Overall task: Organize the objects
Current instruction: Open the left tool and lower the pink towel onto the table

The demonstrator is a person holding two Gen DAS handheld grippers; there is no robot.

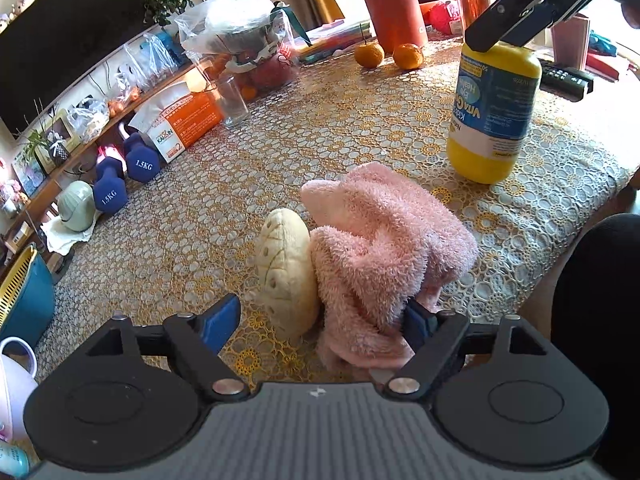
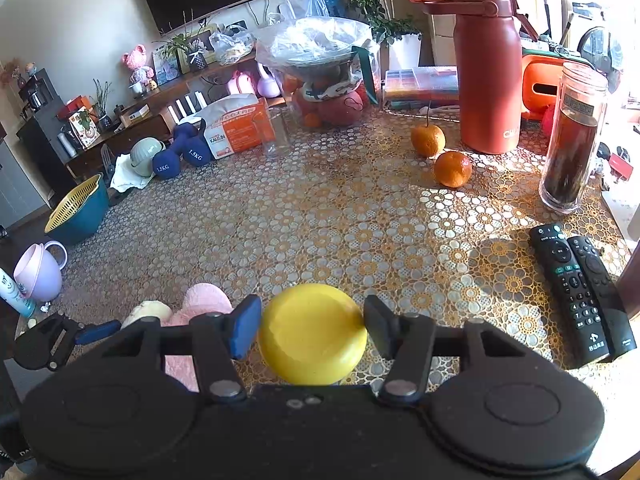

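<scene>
A pink fluffy towel [image 1: 380,248] lies crumpled on the lace tablecloth [image 1: 320,132], with a cream plush bun [image 1: 286,272] leaning on its left side. My left gripper [image 1: 320,316] is open around both; its right finger is buried in the towel. A yellow vitamin bottle [image 1: 494,108] stands upside down at the right. My right gripper [image 2: 310,328] is shut on the bottle's yellow base [image 2: 312,334] from above; it shows in the left wrist view [image 1: 504,28]. The towel [image 2: 204,300] and bun [image 2: 146,312] show at the lower left of the right wrist view.
Two oranges [image 2: 452,168] and a red flask [image 2: 488,80] stand at the back. A tall jar [image 2: 572,136] and two remotes [image 2: 580,292] are at the right. A glass [image 1: 232,100], orange box [image 1: 184,120], dumbbells [image 1: 124,176], teal strainer bowl [image 2: 78,208] and lilac cup [image 2: 38,272] line the left.
</scene>
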